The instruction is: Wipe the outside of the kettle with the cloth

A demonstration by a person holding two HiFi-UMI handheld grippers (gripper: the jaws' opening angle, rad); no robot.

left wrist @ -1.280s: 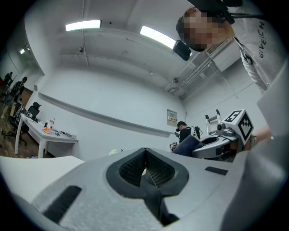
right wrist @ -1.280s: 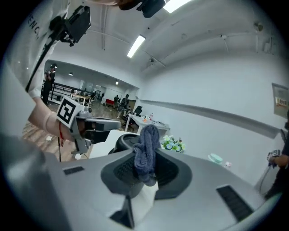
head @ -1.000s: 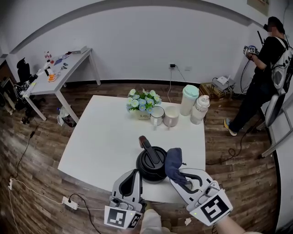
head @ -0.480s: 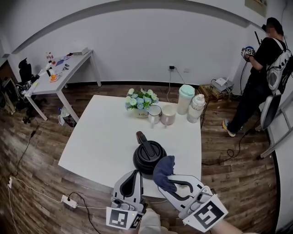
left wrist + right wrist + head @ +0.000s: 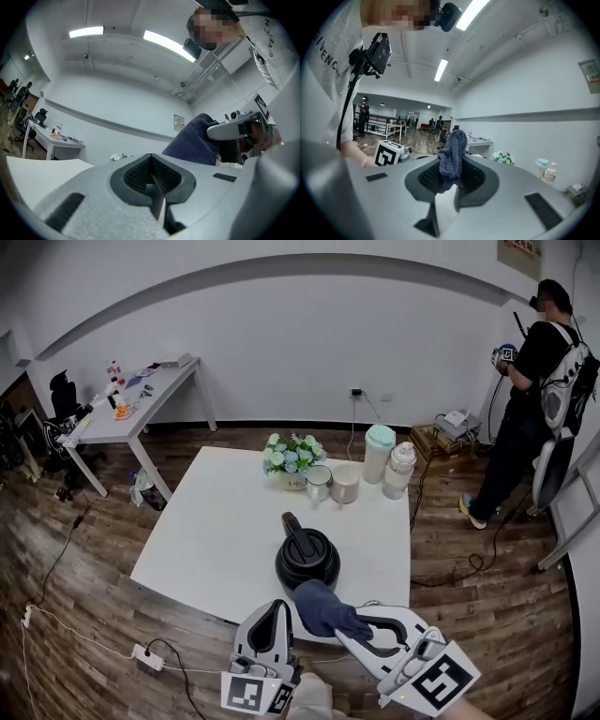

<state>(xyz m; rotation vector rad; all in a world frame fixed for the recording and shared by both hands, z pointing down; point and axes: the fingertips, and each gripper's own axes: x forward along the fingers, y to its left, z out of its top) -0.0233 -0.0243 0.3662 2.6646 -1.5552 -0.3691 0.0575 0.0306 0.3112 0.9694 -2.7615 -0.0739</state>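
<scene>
At table (image 5: 206,521) edge: right gripper (image 5: 359,634) fingers clamp cloth (image 5: 323,607) by kettle (image 5: 307,559); left gripper (image 5: 277,608) closed, empty; shirt (image 5: 268,40) "GIVENCH".

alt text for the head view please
The right gripper holds a dark blue cloth in its fingers at the near side of a black kettle on a white table, seen from above. The left gripper is shut and empty beside it; flowers and mugs stand at the far edge.
</scene>
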